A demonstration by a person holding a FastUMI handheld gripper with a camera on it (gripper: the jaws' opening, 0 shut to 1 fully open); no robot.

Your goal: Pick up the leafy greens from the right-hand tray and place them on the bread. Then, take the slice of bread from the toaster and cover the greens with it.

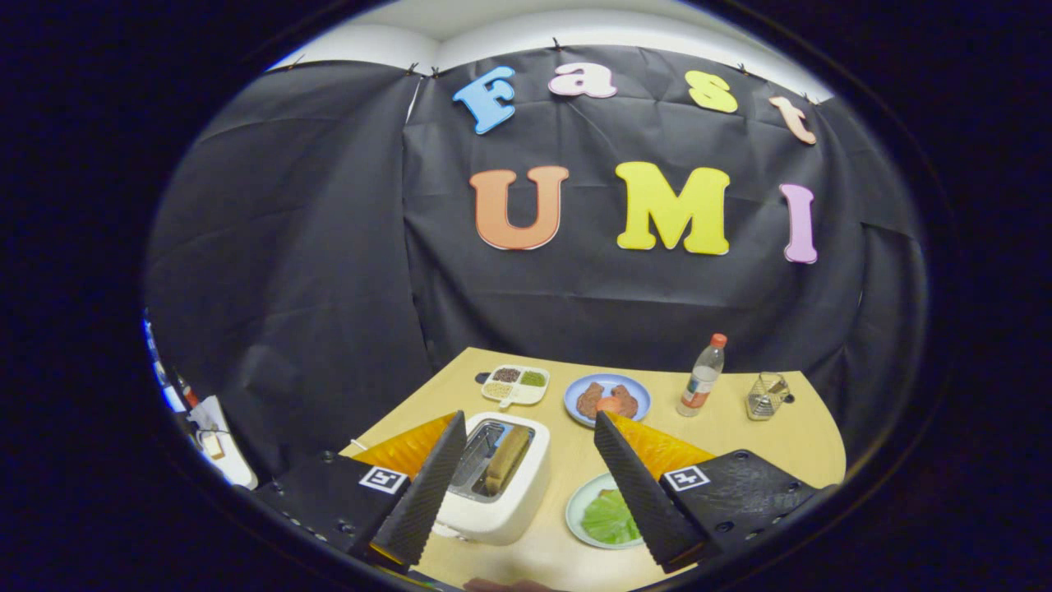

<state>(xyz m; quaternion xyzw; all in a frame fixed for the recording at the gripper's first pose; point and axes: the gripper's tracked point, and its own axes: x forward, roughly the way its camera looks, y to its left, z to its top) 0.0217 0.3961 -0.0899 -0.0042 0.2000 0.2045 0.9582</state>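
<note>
This is a staged recording booth got up as a kitchen, not a real home. Black cloth hangs pinned as the wall [329, 247] behind a pale wooden surface [740, 436]. On it sit kitchen props: a white toaster [501, 501] with bread [505, 460] in its slot, a blue plate [606, 399], a divided dish [515, 384], a bottle [703, 376], a wire basket [767, 396] and a tray [579, 518] of greens [610, 516].

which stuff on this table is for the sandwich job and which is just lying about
For the job: leafy greens on the pale green plate; bread slice in the white toaster; tongs, open above the table.

Just lying about: divided condiment dish; blue plate with food; bottle with a red cap; wire-mesh holder.
</note>
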